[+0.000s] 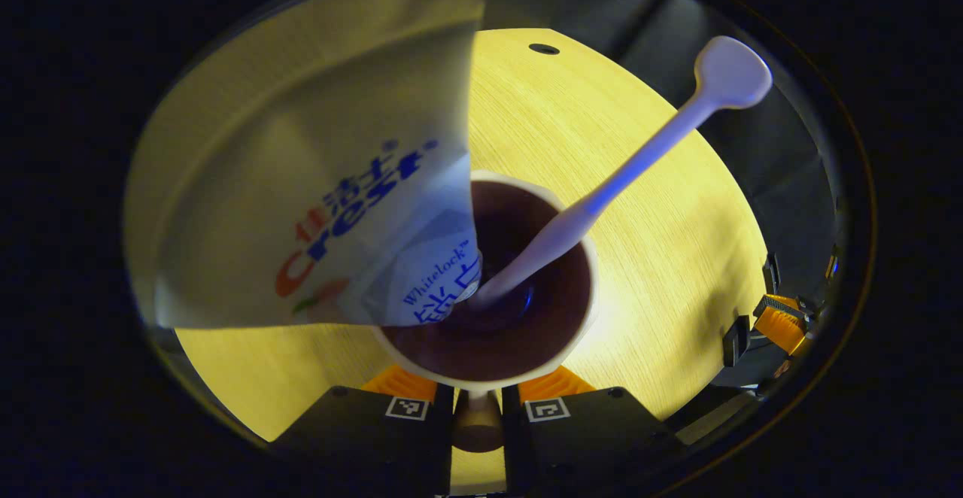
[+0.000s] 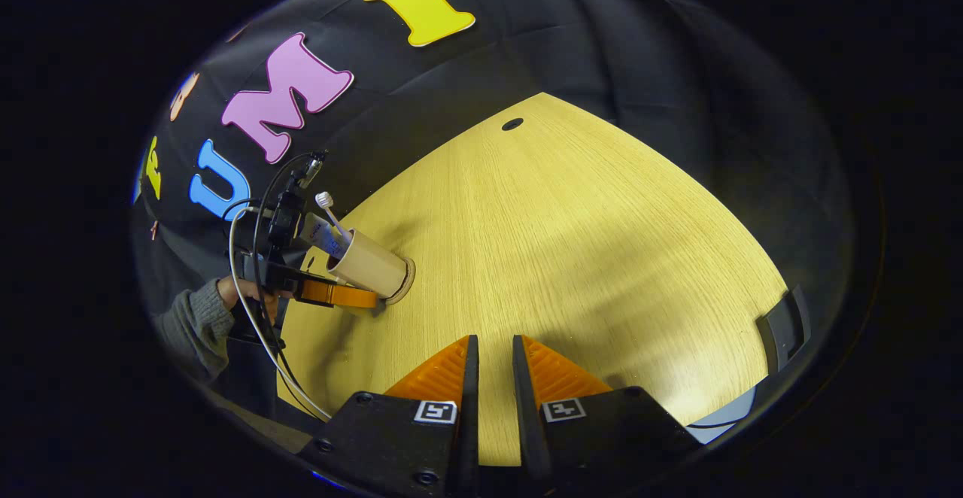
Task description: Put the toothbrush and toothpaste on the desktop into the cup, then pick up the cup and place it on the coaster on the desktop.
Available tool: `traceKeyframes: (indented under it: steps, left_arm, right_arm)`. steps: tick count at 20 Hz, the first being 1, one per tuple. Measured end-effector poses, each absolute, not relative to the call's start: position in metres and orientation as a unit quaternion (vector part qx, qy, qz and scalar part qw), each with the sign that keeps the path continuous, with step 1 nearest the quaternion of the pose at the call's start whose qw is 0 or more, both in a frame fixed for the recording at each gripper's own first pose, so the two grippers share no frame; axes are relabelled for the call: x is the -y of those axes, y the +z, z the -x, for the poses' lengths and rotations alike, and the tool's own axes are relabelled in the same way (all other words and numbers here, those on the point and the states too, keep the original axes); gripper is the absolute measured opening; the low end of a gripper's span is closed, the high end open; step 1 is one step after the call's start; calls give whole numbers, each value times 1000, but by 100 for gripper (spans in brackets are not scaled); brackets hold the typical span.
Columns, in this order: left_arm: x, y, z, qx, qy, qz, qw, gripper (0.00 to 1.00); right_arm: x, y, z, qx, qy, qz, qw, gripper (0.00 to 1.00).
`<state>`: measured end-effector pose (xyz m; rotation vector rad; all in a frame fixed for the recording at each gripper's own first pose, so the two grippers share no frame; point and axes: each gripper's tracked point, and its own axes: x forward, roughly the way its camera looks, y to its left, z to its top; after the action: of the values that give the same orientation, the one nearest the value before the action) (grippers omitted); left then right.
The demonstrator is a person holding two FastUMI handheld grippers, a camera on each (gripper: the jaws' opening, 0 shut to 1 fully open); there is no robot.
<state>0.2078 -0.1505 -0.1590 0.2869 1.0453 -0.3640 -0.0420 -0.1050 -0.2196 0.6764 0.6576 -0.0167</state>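
The cup (image 1: 489,287) stood upright on the wooden desk (image 1: 662,242), and everything else is placed from it here. In the left gripper view it sat right in front of the camera, seen from above, pale rim around a dark inside. The toothpaste (image 1: 316,182) stood in the cup, its narrow end down inside and its broad flat end leaning out over the rim toward the upper left. The toothbrush (image 1: 624,174) stood in the cup too, one end at the bottom and its long pale shaft slanting out over the rim toward the upper right.

The left gripper (image 1: 477,400) was at the near side of the cup, its two orange fingers (image 1: 399,383) close together with a section of the cup's rim and wall pinched between them, so it was clamped on the cup.

In the right gripper view the cup (image 2: 369,266) appeared farther off on the desk (image 2: 572,257), resting on a thin round coaster (image 2: 408,281) whose edge showed under its base. The left gripper (image 2: 338,293) met the cup at its side, held by a hand (image 2: 239,296) in a grey sleeve (image 2: 194,325).

The right gripper (image 2: 490,374) was well apart from the cup, over bare desk, its fingers a narrow gap apart with nothing between them.
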Motion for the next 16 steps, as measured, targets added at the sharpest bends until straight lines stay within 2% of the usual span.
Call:
traceKeyframes:
  steps: [1, 2, 3, 4, 5, 6, 7, 8, 9, 10, 16]
  left_arm:
    - [151, -160, -207, -496, -173, -135, 840, 37]
    - [151, -161, -208, -497, -172, -135, 840, 36]
    - [149, -162, -209, -499, -170, -136, 839, 37]
    - [149, -162, -210, -497, -169, -139, 840, 33]
    - [150, -161, -210, -494, -170, -142, 841, 33]
    - [149, -161, -209, -492, -169, -145, 842, 39]
    - [151, -162, -210, -491, -170, -145, 842, 50]
    - [149, -163, -211, -491, -168, -145, 842, 60]
    - [148, -163, -211, -491, -167, -145, 842, 71]
    - [148, -163, -210, -492, -167, -144, 842, 82]
    - [140, -145, -200, -471, -170, -139, 854, 84]
  right_arm:
    - [105, -220, 42, -316, -9, -327, 890, 27]
    - [106, -221, 43, -317, -9, -327, 890, 27]
    - [106, -222, 43, -317, -10, -327, 890, 10]
    - [106, -222, 44, -318, -10, -328, 890, 27]
    - [106, -222, 44, -317, -10, -328, 890, 27]
    - [105, -221, 44, -317, -9, -329, 890, 27]
    - [105, -222, 44, -317, -9, -329, 889, 27]
    - [104, -221, 44, -317, -9, -329, 890, 10]
    - [103, -222, 44, -317, -8, -328, 890, 27]
    - [102, -222, 45, -318, -8, -328, 890, 26]
    - [92, -223, 43, -322, 4, -321, 891, 27]
